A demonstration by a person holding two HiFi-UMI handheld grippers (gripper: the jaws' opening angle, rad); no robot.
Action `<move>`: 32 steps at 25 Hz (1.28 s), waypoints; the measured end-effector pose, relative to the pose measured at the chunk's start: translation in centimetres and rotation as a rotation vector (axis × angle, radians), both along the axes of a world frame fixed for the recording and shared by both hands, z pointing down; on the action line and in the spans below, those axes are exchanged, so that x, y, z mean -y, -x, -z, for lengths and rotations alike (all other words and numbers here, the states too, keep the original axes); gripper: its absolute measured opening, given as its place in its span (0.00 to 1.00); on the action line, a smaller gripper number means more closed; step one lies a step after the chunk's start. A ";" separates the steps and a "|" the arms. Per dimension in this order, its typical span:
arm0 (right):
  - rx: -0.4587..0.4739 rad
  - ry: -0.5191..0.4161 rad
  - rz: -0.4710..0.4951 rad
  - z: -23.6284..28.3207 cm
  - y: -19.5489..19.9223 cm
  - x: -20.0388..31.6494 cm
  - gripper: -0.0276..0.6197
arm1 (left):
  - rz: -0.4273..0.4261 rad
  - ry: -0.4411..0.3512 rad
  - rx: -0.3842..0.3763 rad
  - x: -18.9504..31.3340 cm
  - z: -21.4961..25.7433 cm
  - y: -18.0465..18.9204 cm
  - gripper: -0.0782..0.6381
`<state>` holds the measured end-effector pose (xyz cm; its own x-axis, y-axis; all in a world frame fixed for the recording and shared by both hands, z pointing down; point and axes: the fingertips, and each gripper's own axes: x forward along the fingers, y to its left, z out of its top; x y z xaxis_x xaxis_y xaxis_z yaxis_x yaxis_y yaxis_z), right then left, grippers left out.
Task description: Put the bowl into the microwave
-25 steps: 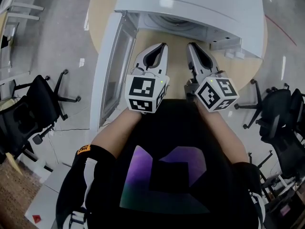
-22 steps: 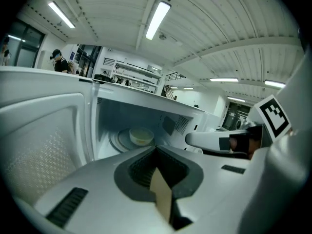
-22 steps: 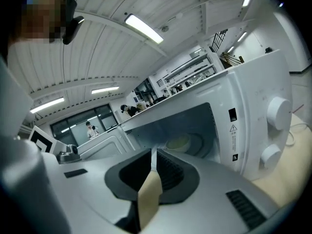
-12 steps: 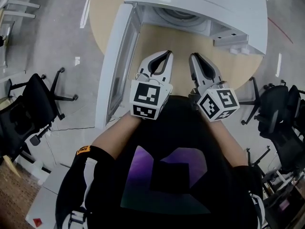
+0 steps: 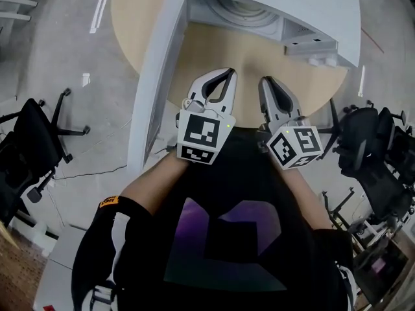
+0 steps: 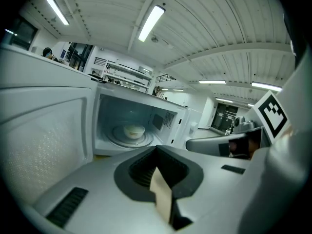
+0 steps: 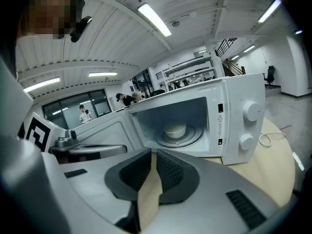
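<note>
The bowl [image 6: 134,130] sits on the turntable [image 7: 192,136] inside the microwave [image 5: 279,5], well ahead of the fingers [image 7: 135,171], and since the left gripper [image 6: 156,151] and right gripper [image 7: 152,153] are closed and empty, the best move is probably to push the open door [image 5: 152,76], left of them, gently shut.

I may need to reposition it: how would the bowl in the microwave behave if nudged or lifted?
The bowl looks low and wide, so it probably won't tip. Its smooth, pale surface suggests something rigid, perhaps slippery. It sits on the round turntable, which may rotate under a sideways push.
</note>
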<state>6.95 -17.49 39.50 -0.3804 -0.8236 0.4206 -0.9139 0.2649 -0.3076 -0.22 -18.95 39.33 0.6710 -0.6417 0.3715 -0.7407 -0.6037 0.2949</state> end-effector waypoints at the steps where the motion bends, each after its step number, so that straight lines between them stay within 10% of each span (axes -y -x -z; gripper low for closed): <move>1: -0.007 -0.009 0.005 0.2 0.1 -0.1 0.11 | 0.004 -0.005 0.002 -0.1 0.1 0.1 0.17; 32: -0.036 -0.143 0.184 2.7 -10.5 -10.5 0.11 | 0.197 -0.059 0.094 -11.8 2.5 -8.4 0.17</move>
<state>17.40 -7.00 36.83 -0.5168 -0.7939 0.3204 -0.8556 0.4670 -0.2231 8.19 -7.19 36.86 0.4947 -0.7794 0.3845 -0.8685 -0.4587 0.1876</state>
